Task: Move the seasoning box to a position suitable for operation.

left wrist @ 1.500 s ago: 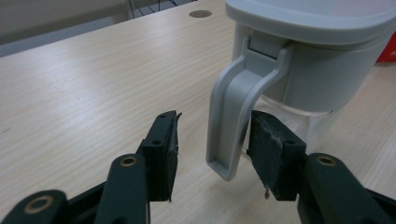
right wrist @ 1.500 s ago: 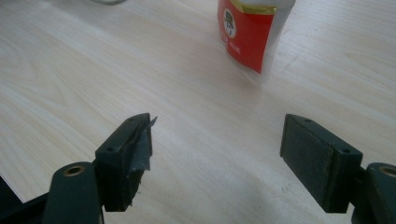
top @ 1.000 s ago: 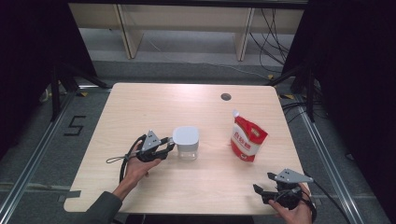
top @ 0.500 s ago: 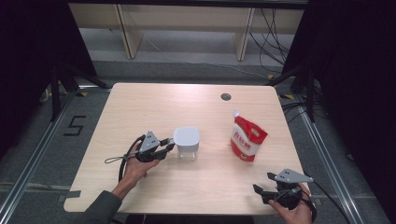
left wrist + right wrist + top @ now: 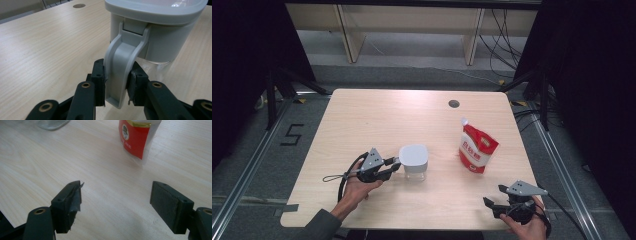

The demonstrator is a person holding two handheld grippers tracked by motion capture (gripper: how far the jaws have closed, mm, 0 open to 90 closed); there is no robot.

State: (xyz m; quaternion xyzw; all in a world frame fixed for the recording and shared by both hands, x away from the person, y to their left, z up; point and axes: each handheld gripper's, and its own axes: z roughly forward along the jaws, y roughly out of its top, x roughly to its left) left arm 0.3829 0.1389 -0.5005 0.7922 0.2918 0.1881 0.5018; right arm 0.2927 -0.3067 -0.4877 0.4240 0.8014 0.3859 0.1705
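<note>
Left gripper view puts the container [image 5: 160, 32] right in front of me: a clear-walled tub with a pale grey lid [image 5: 155, 10] whose rim overhangs the body, and a grey hinged clasp [image 5: 122, 72] hanging down its near side. My left gripper [image 5: 117, 83] has just been closing, and its two black pads now press on either side of that clasp, which sits between them with its lower tip poking out below.

From the high view the container [image 5: 413, 161] stands on the light wooden table [image 5: 377, 120], a little left of centre and nearer my edge. My left hand [image 5: 357, 186] comes in from the bottom with the sleeve showing, lying low and level, and the left gripper [image 5: 393, 166] points to the right at the tub's side, its cable looping on the table behind.

My right gripper [image 5: 493, 201] rests at the near right corner, well apart from everything, jaws spread wide with only bare wood between them.

A red and white stand-up pouch [image 5: 477, 147] with a spout at the top corner stands to the right of the container. It carries white characters on red, too small for me to read, and a round emblem [image 5: 125, 132] near its top in the right gripper view.
</note>
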